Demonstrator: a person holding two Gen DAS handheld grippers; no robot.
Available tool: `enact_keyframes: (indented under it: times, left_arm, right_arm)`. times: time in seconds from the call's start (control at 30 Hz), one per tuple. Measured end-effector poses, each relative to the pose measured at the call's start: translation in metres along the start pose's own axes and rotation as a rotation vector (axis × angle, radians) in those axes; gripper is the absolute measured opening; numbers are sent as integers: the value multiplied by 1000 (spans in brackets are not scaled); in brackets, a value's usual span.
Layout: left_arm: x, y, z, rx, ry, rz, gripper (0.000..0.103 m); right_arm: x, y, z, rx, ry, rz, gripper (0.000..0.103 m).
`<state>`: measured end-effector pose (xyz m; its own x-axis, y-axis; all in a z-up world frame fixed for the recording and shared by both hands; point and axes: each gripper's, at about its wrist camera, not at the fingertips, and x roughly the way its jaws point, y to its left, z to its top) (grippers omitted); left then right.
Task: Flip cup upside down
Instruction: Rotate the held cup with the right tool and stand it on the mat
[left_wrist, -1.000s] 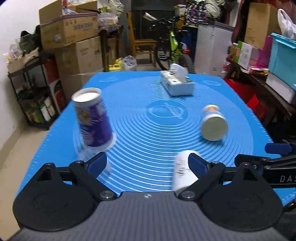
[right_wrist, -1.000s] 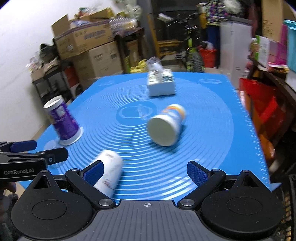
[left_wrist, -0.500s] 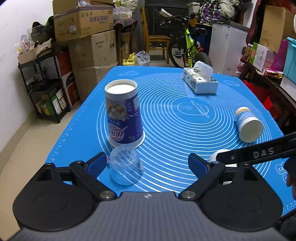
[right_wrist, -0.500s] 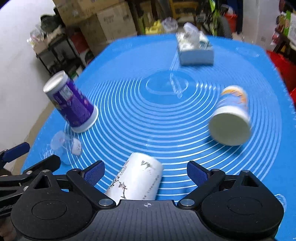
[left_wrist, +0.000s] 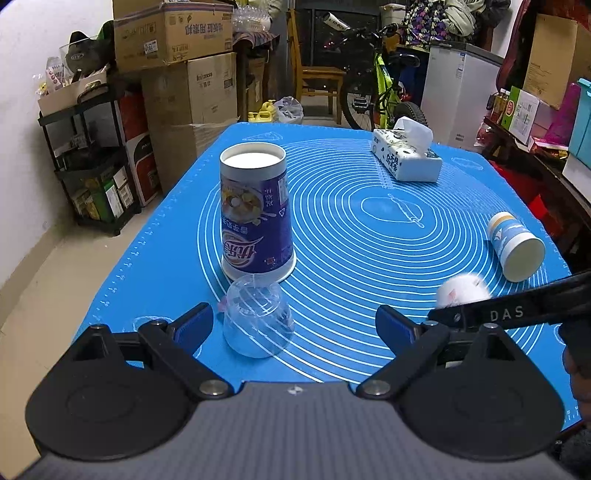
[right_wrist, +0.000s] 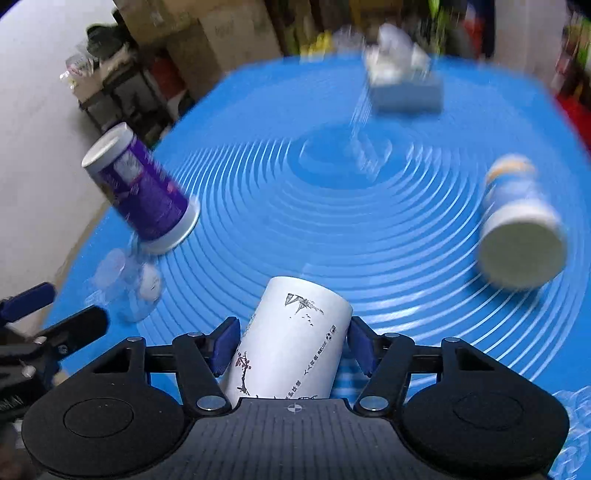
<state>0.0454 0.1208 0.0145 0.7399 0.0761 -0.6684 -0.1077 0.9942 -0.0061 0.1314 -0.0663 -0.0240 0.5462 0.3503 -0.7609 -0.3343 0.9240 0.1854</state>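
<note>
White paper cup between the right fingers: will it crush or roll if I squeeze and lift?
The white paper cup looks thin-walled, so it probably dents under a firm squeeze. Lying sideways on the blue mat, it could roll if released. Likely very light.

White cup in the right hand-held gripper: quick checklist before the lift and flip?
1. Right hand-held gripper pads on both sides of the white cup: ok.
2. Firm contact: cannot tell, view blurred.
3. Cup on its side, closed base facing away: ok, not yet flipped.
4. Left hand-held gripper open, holding nothing: ok.
5. Clear plastic cup and purple cup near the left side: ok, apart from the white cup.
6. Blue mat free ahead for set-down: ok.
</note>
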Motion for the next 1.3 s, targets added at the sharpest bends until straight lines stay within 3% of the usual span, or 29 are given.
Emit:
enact_keyframes:
  times: [0.13, 0.2, 0.33, 0.6, 0.87, 1.1, 1.3]
  left_arm:
    - [-2, -3, -4, -13, -5, -1, 94]
    - [-1, -4, -6, -12, 2, -4, 94]
    - [-4, -8, -10, -7, -3, -8, 94]
    - [-6, -12, -16, -1, -10, -16, 94]
    - [-8, -14, -24, -8, 1, -17, 94]
    - [-19, -21, -34, -22, -23, -19, 94]
    - [-31, -37, -45, 26, -41, -29, 94]
  right_arm:
    - [-18, -6, -23, 3, -261, -47, 66]
    - [-19, -2, -35, -55, -361, -125, 66]
    - [-18, 2, -54, -158, -467, -191, 66]
    - [-27, 11, -82, -191, -443, -158, 63]
    - [-37, 4, -88, -128, -393, -126, 63]
    - [-53, -9, -92, -45, -355, -77, 81]
    - [-84, -26, -105, 17, -321, -62, 85]
